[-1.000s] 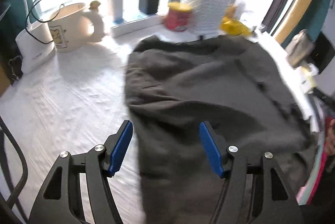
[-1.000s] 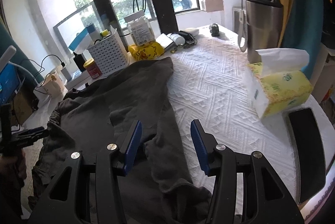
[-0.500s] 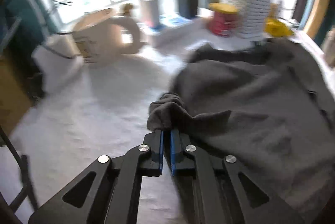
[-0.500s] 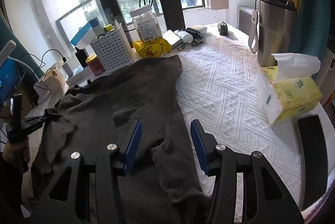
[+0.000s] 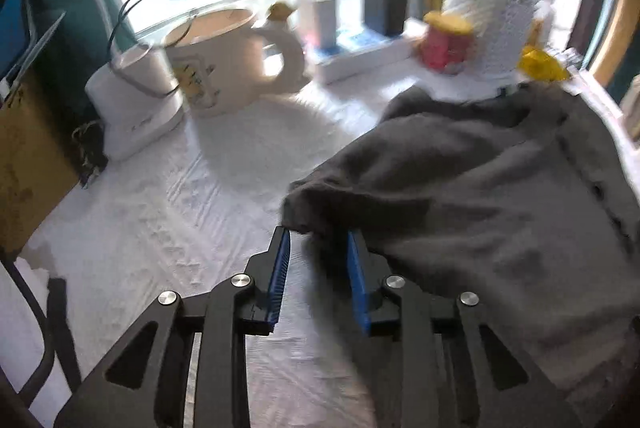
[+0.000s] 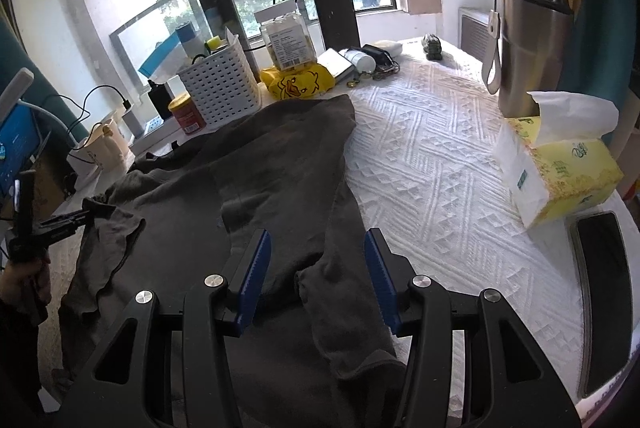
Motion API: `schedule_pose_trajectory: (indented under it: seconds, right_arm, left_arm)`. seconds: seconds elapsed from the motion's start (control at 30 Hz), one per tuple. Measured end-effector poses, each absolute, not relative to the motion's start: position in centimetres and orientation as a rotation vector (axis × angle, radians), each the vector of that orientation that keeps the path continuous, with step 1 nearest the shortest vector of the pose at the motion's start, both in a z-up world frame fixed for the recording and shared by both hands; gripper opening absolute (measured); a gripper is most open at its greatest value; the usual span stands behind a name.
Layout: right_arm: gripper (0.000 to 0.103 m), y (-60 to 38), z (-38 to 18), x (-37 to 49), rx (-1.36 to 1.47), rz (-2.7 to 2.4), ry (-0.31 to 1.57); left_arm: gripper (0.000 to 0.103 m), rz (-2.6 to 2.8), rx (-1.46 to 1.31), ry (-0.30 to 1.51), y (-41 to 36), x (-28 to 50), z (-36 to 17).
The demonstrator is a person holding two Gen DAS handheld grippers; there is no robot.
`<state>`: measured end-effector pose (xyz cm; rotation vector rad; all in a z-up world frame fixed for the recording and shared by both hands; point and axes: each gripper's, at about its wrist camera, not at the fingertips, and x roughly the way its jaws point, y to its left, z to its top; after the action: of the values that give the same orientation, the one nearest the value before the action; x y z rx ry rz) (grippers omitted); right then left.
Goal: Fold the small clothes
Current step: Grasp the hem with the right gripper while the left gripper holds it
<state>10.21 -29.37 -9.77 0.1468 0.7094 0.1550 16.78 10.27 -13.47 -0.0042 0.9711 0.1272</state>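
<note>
A dark grey garment (image 5: 480,187) lies spread over the white quilted table; it also shows in the right wrist view (image 6: 260,167). My left gripper (image 5: 318,244) is open, its blue pads either side of the garment's left edge, which lies just ahead between them. In the right wrist view the left gripper (image 6: 86,214) shows at the garment's left corner. My right gripper (image 6: 316,248) is open and empty, hovering over a folded ridge of the garment near its right edge.
A large cream mug (image 5: 224,59), a white box (image 5: 132,111), a white basket (image 6: 220,87), a red tin (image 6: 186,111) and a yellow bag (image 6: 298,83) line the back. A steel tumbler (image 6: 524,47), a tissue box (image 6: 560,167) and a black phone (image 6: 604,300) stand at the right.
My left gripper shut on the garment's left edge and has now opened, letting it go. The right gripper stayed open and shifted only slightly.
</note>
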Motion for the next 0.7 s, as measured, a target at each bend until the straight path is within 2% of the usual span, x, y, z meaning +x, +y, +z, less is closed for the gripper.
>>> schedule_pose_trajectory:
  seconds: [0.1,0.33,0.57,0.7]
  right_arm:
    - [0.052,-29.6,-9.7,9.6,0.147,0.151,0.704]
    - [0.052,-30.0,-10.2,8.7,0.150,0.144,0.710]
    - [0.052,-29.1,-10.7,7.5,0.116,0.177,0.719]
    - [0.052,-29.7,-10.6,6.1,0.109,0.175,0.701]
  left_arm:
    - [0.028,0.136,-0.061,0.986,11.1,16.3,-13.7]
    - [0.028,-0.009,-0.128,0.936,7.9,10.0,-9.5]
    - [0.028,-0.029,-0.121,1.053,5.6,6.9,-13.2]
    - [0.028,-0.022,-0.149,1.025,5.6,5.6,-12.5]
